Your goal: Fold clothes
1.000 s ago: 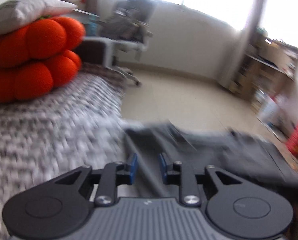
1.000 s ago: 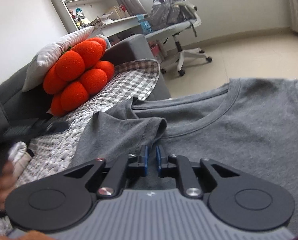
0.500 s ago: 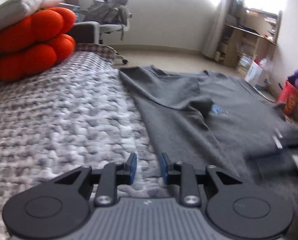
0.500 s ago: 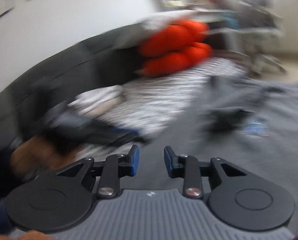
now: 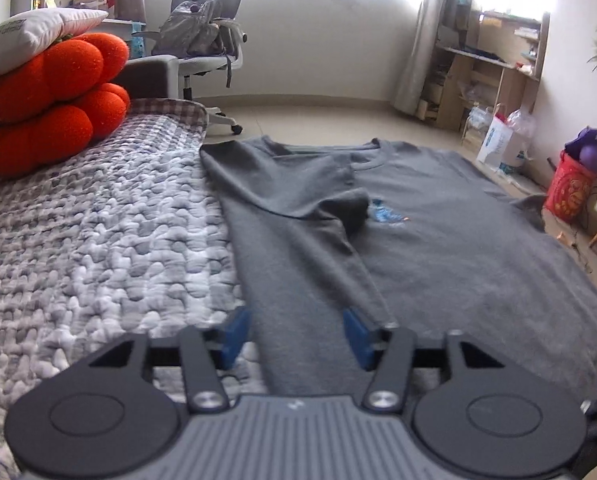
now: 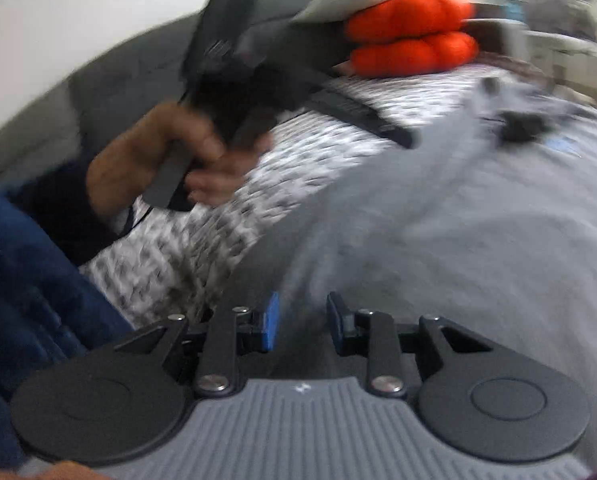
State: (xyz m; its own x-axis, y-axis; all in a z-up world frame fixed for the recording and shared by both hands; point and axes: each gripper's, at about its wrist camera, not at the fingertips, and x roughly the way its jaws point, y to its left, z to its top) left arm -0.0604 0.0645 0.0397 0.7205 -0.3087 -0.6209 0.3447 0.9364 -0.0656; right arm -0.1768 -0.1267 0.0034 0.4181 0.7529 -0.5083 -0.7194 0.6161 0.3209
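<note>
Bed cover (image 5: 98,240): your work surface, a grey-and-white knobbly weave, with the shirt spread over its right part in the left wrist view.
T-shirt (image 5: 438,248): grey, lying flat on the cover; its long axis runs away from you, collar (image 5: 368,162) at the far end and hem nearest your grippers. The left side is folded in over the body, its sleeve (image 5: 330,204) lying across the chest.
Orange cushion (image 5: 54,100): far left on the cover, well apart from the shirt, under a white pillow (image 5: 38,36).
Left gripper (image 5: 296,334): your jaws are opening, straddling the folded edge near the hem; the pads press on nothing.
Right gripper (image 6: 300,322): your jaws stand partly apart over the grey cloth, gripping nothing; the view is blurred.
Left hand (image 6: 158,156): around the left gripper's handle.
</note>
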